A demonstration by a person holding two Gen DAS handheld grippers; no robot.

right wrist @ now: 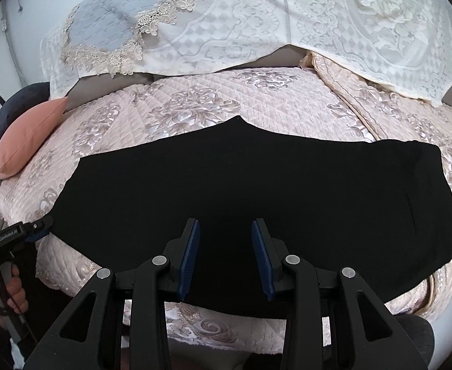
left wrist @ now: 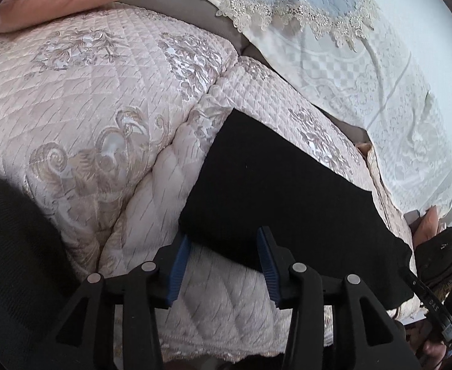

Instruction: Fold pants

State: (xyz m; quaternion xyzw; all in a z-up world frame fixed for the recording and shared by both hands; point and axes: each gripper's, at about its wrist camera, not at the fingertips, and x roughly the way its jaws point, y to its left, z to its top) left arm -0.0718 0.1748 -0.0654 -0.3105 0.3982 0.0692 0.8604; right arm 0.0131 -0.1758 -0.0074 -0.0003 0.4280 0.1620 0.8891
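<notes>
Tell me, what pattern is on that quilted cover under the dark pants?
The pale pink quilted cover carries silvery-beige floral embroidery over diamond stitching, clearest in the left wrist view.

The black pants (right wrist: 241,178) lie flat across the quilted sofa seat (right wrist: 213,104), with bare quilt open behind them up to the lace-covered backrest (right wrist: 318,27), which closes off the far side. A pink cushion (right wrist: 28,135) blocks the seat's left end. The right tongs (right wrist: 226,259), spread apart, hang over the near hem. The left tongs (left wrist: 222,265), also spread, sit at the pants' left corner, bare quilt between their pads.
</notes>
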